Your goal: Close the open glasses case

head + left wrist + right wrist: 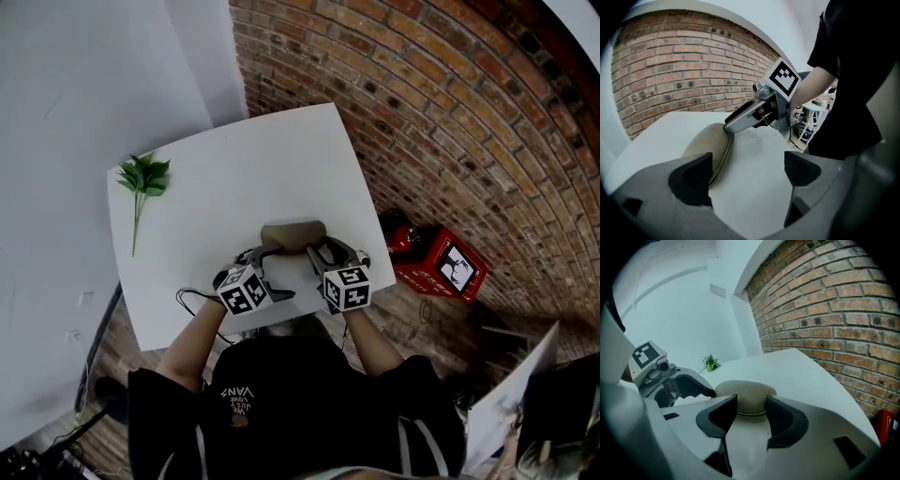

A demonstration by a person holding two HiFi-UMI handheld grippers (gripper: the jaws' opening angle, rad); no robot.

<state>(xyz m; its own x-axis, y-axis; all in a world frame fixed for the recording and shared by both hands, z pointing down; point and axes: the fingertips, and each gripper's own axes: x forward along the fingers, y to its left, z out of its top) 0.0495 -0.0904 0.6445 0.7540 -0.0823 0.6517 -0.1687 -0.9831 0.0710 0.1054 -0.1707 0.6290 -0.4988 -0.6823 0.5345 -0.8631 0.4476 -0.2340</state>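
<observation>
On the table (281, 159): one glasses case (292, 234), one sprig (142, 178); left tongs (747, 171) wide, right tongs (751, 416) narrow, both empty.

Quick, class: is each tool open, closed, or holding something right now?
Left tool: open, empty; glasses case beside one jaw.
Right tool: open; case end just beyond its jaws, not gripped.

The left gripper (265, 272) and right gripper (333, 256) mask the near side of the glasses case (292, 232), while the person (291, 394) covers the table's (234, 169) front edge.
</observation>
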